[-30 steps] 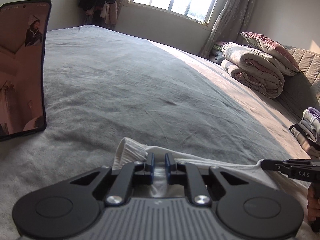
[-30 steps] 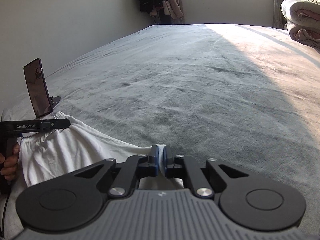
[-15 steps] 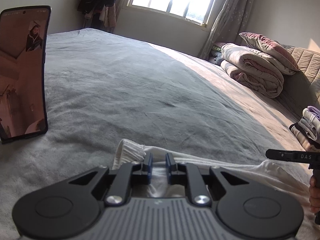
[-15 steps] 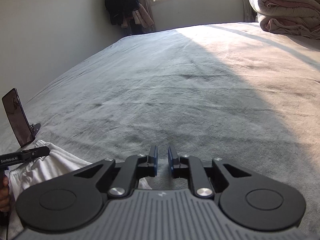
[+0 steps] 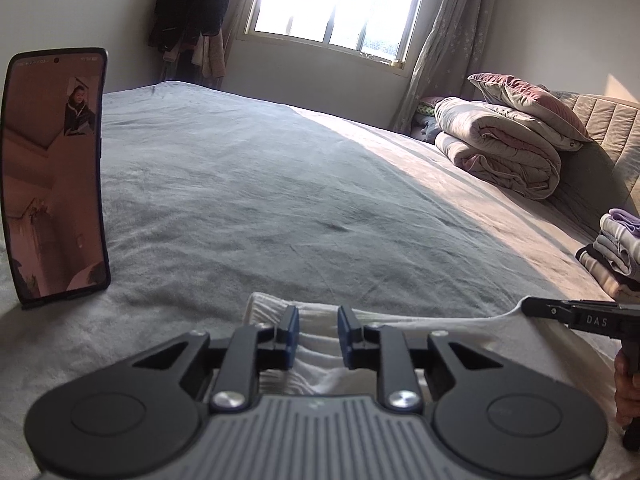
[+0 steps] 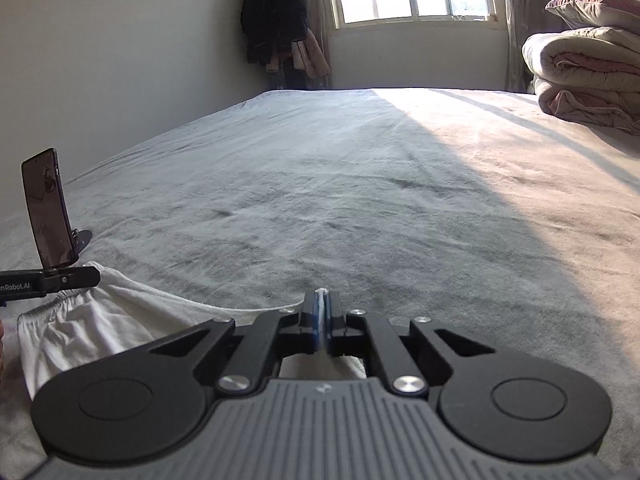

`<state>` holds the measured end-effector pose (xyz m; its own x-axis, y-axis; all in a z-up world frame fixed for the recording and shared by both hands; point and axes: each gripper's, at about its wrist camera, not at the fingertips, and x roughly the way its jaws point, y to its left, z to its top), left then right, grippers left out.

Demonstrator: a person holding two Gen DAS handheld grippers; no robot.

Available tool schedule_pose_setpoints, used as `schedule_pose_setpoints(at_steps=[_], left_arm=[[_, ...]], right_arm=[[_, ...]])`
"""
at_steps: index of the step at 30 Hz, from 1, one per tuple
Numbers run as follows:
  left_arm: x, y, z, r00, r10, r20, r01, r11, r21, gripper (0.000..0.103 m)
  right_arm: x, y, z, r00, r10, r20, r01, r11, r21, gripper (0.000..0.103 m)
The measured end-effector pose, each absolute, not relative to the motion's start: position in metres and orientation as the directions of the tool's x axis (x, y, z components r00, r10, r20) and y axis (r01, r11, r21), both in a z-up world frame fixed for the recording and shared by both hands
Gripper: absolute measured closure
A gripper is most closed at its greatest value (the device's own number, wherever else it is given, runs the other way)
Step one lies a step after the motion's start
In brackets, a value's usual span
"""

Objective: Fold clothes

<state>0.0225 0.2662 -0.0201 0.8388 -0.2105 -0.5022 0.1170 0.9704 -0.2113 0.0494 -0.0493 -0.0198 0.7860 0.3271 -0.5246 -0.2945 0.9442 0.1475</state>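
A white garment with an elastic waistband [image 5: 320,360] lies at the near edge of the grey bed. My left gripper [image 5: 318,334] is open, its blue-padded fingers astride the waistband with a clear gap between them. In the right wrist view the same garment [image 6: 100,328] spreads to the left. My right gripper [image 6: 321,320] is shut on a thin white edge of that garment. The right gripper's tip shows in the left wrist view [image 5: 576,316], and the left gripper's tip shows in the right wrist view [image 6: 60,278].
A phone [image 5: 56,176] stands upright on a stand at the left of the bed. A folded quilt and pillow [image 5: 508,144] lie at the far right. A stack of folded clothes [image 5: 616,248] sits at the right edge. The grey bed [image 6: 360,184] stretches ahead.
My right gripper opened half a second ago and has now shut again on the garment's edge. My left gripper's fingers have opened wider over the waistband.
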Motion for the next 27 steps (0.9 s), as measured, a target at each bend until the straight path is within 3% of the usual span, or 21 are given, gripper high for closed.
schedule_pose_setpoints(at_steps=[2, 9, 11, 13, 14, 16, 17, 23, 27], left_arm=[[0.027, 0.267, -0.025, 0.833, -0.193, -0.518, 0.097, 0.973, -0.207, 0.088], [0.029, 0.263, -0.022, 0.833, -0.182, -0.523, 0.092, 0.977, -0.194, 0.087], [0.027, 0.263, -0.018, 0.837, -0.182, -0.515, 0.088, 0.975, -0.202, 0.084], [0.023, 0.262, -0.012, 0.848, -0.181, -0.497, 0.082, 0.973, -0.214, 0.066], [0.021, 0.261, -0.009, 0.856, -0.175, -0.487, 0.079, 0.974, -0.213, 0.062], [0.016, 0.258, -0.002, 0.868, -0.176, -0.465, 0.087, 0.975, -0.206, 0.059], [0.014, 0.256, 0.001, 0.869, -0.187, -0.458, 0.098, 0.973, -0.210, 0.058], [0.003, 0.230, 0.013, 0.847, -0.313, -0.430, 0.223, 0.943, -0.246, 0.052], [-0.011, 0.202, 0.007, 0.789, -0.413, -0.455, 0.373, 0.910, -0.178, 0.052]], right_arm=[[0.056, -0.050, -0.026, 0.779, 0.317, -0.541, -0.283, 0.948, 0.148, 0.100], [0.058, -0.044, -0.031, 0.775, 0.289, -0.561, -0.282, 0.954, 0.102, 0.094], [0.055, -0.041, -0.029, 0.778, 0.284, -0.560, -0.290, 0.954, 0.080, 0.089], [0.054, -0.040, -0.028, 0.779, 0.284, -0.559, -0.293, 0.953, 0.077, 0.085], [0.054, -0.041, -0.027, 0.779, 0.286, -0.558, -0.292, 0.953, 0.080, 0.083], [0.053, -0.042, -0.024, 0.782, 0.280, -0.556, -0.282, 0.956, 0.085, 0.062], [0.052, -0.043, -0.022, 0.785, 0.275, -0.555, -0.273, 0.958, 0.087, 0.057], [0.036, -0.056, 0.001, 0.792, 0.265, -0.550, -0.251, 0.963, 0.102, 0.055], [0.004, -0.064, 0.013, 0.775, 0.297, -0.558, -0.296, 0.950, 0.096, 0.053]])
